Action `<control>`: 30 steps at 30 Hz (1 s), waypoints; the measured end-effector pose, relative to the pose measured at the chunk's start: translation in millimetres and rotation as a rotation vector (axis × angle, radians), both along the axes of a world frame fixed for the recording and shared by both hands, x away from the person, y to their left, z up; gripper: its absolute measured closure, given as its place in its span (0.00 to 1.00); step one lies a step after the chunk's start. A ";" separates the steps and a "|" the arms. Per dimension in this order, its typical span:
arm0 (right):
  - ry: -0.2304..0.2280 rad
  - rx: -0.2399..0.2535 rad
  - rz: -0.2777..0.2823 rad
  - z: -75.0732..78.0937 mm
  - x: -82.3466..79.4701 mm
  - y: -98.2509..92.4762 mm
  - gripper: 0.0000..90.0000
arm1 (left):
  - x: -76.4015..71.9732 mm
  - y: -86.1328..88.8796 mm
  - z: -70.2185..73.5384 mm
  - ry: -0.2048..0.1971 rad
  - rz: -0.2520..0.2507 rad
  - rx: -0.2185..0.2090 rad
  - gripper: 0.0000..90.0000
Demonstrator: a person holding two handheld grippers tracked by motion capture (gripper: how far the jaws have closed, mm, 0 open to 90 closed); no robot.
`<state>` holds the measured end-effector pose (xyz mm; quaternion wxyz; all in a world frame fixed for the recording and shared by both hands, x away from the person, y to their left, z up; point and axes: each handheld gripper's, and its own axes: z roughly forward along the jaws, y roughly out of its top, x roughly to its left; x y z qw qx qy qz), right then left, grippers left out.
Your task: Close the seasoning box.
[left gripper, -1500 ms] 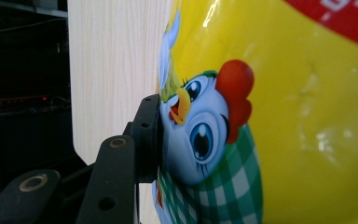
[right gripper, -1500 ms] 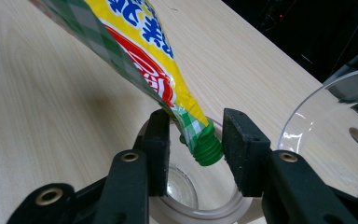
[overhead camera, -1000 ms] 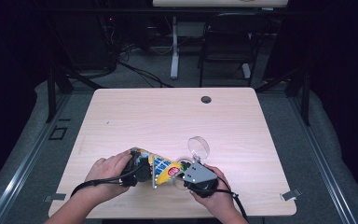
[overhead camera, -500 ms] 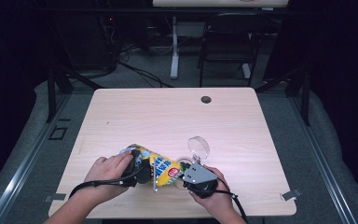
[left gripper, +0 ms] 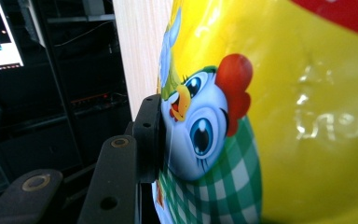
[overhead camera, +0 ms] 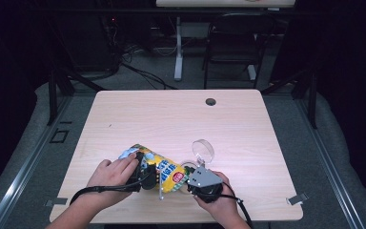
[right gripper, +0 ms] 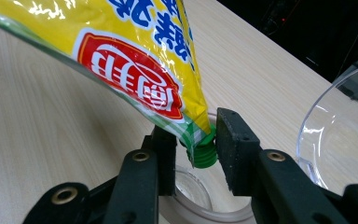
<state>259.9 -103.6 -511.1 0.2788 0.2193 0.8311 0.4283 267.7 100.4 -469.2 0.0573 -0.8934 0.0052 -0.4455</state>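
Your left gripper (overhead camera: 145,175) sits at the left end of the glossy yellow plastic pouch with the cartoon chick print (overhead camera: 158,166), and your left hand (overhead camera: 112,175) wraps it from behind. In the left gripper view one black jaw presses flat against the pouch's side, right at the chick's face; the other jaw is hidden behind the bag, so it looks clamped on the pouch (left gripper: 261,116), though you cannot see both sides.

The pouch lies over the front part of the pale wooden bench (overhead camera: 171,119), tilted, its printed red label facing up and its green screw cap (right gripper: 203,151) pointing down at the right end.

To the right of the pouch, your right gripper (overhead camera: 198,183) holds that cap: in the right gripper view its two jaws stand on either side of the cap (right gripper: 203,151), closed against it. Just under the cap sits a clear round plastic dish (right gripper: 191,196). Right of the pouch and a little farther back, a clear round plastic lid (overhead camera: 203,150) leans tilted on the bench, near your right hand (overhead camera: 224,205).
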 end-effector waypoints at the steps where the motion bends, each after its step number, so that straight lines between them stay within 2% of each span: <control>1: 0.000 -0.001 0.000 -0.2 0.0 0.0 0.77 | -0.4 -0.4 0.1 -0.002 0.003 0.003 0.68; 3: 0.002 0.001 -0.002 -0.4 0.0 -0.2 0.77 | -1.0 -0.7 -0.6 0.006 0.016 -0.005 0.68; 10: 0.007 0.014 -0.010 -1.1 0.4 -0.6 0.78 | -1.9 -4.0 2.0 -0.026 -0.005 0.044 0.68; 12: 0.015 0.022 -0.010 -1.8 0.8 -0.9 0.78 | -2.5 -4.5 1.7 -0.032 -0.004 0.046 0.68; 13: 0.015 0.022 -0.010 -1.8 0.8 -0.9 0.78 | -2.4 -4.9 2.4 -0.035 -0.011 0.062 0.68; 14: 0.015 0.021 -0.012 -1.8 0.9 -1.2 0.78 | -2.8 -4.9 1.5 -0.035 -0.007 0.054 0.68; 15: 0.017 0.026 -0.012 -2.1 1.0 -1.3 0.78 | -2.8 -5.9 3.0 -0.050 -0.021 0.081 0.68; 21: 0.041 0.051 -0.016 -2.7 2.5 -2.9 0.78 | -3.6 -7.1 2.2 -0.063 -0.024 0.076 0.68; 22: 0.042 0.053 -0.016 -2.6 2.8 -3.2 0.78 | -3.7 -7.7 3.1 -0.065 -0.025 0.090 0.68; 30: 0.046 0.057 -0.018 -3.0 3.0 -3.4 0.79 | -6.2 -10.8 3.6 -0.094 -0.031 0.118 0.68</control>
